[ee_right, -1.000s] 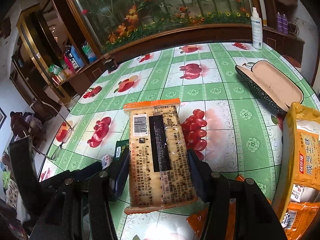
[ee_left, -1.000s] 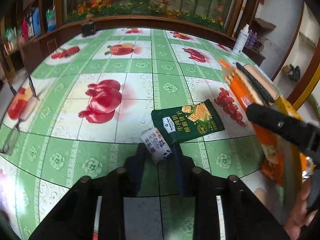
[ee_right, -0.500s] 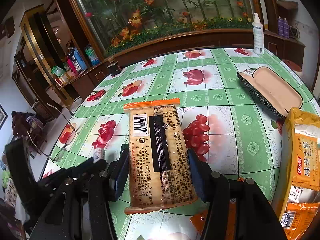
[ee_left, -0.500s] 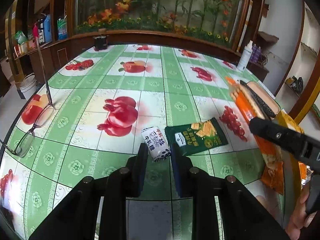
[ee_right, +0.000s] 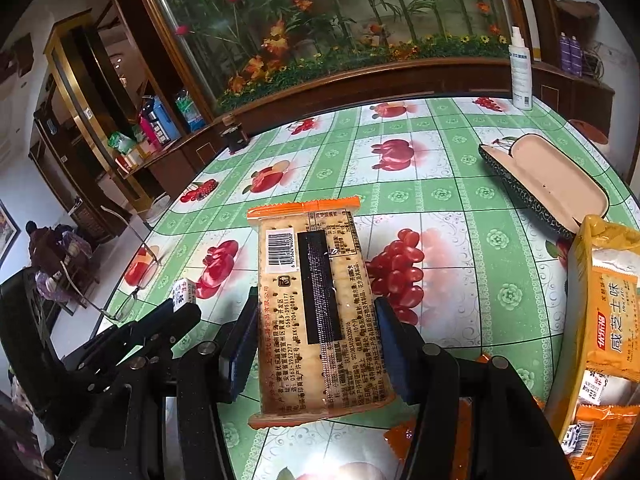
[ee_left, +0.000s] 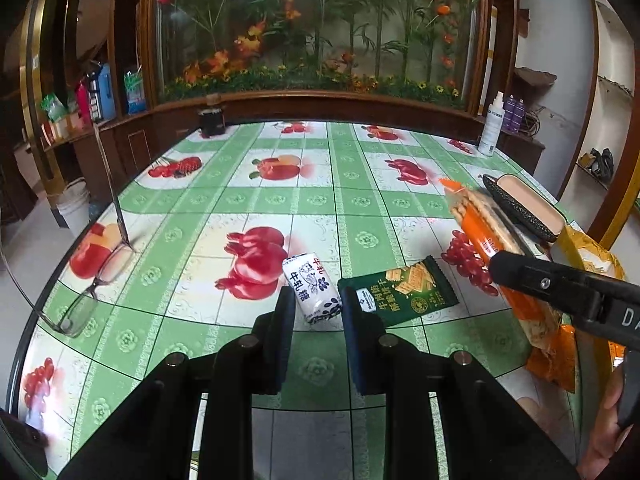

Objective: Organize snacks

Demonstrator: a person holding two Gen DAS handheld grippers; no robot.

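left gripper (ee_left: 316, 312) jaws narrow, clamped on candy roll (ee_left: 311, 289) | long axis runs along my jaws, pointing away | orange bag (ee_right: 600, 304) right of roll | right gripper (ee_right: 316, 344) jaws hold cracker pack (ee_right: 316, 304)

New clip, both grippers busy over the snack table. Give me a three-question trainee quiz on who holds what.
1. True or false: the right gripper is clamped on the green biscuit packet.
2. What sits between the fingers of the left gripper? A eyeglasses; B small white candy pack; C spray bottle.
3. Fill in: the glasses case on the table lies ____ (open or closed).

Key: 1 false, it grips the cracker pack; 2 B; 3 open.
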